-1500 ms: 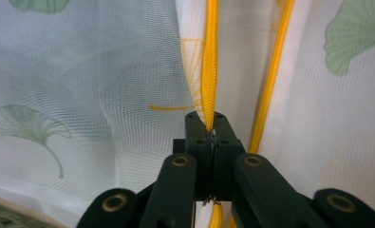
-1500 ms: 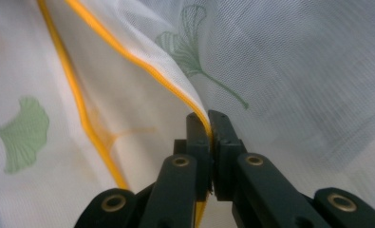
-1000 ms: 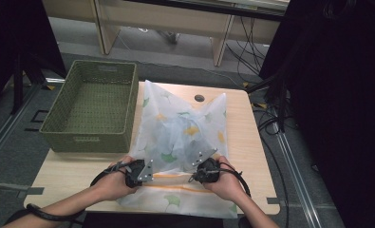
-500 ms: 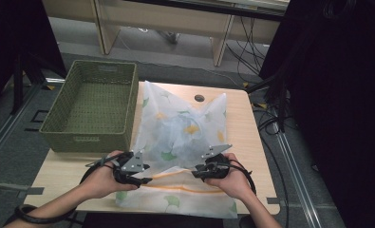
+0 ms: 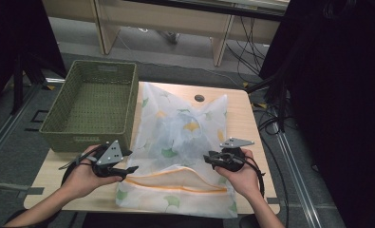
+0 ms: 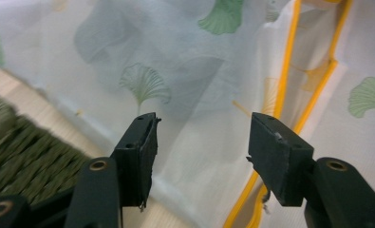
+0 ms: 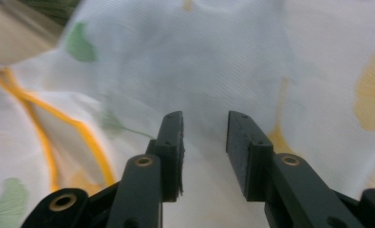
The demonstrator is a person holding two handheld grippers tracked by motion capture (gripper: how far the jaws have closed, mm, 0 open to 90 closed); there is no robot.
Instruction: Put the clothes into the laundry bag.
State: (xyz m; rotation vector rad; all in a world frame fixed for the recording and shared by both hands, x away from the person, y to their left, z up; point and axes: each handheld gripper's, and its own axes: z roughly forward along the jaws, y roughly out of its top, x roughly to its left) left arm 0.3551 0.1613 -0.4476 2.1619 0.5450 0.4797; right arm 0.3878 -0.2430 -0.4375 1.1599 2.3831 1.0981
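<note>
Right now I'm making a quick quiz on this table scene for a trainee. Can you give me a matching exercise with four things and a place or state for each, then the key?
Things
1. woven basket
2. mesh laundry bag
3. left gripper
4. round hole in the table

Places or states
A. spread flat in the middle of the table, with a yellow-edged opening at the near end
B. on the far edge of the tabletop, past the bag
C. green, empty, at the table's left side
D. jaws open, at the bag's near left edge

Pairs: 1-C, 2-A, 3-D, 4-B
</note>
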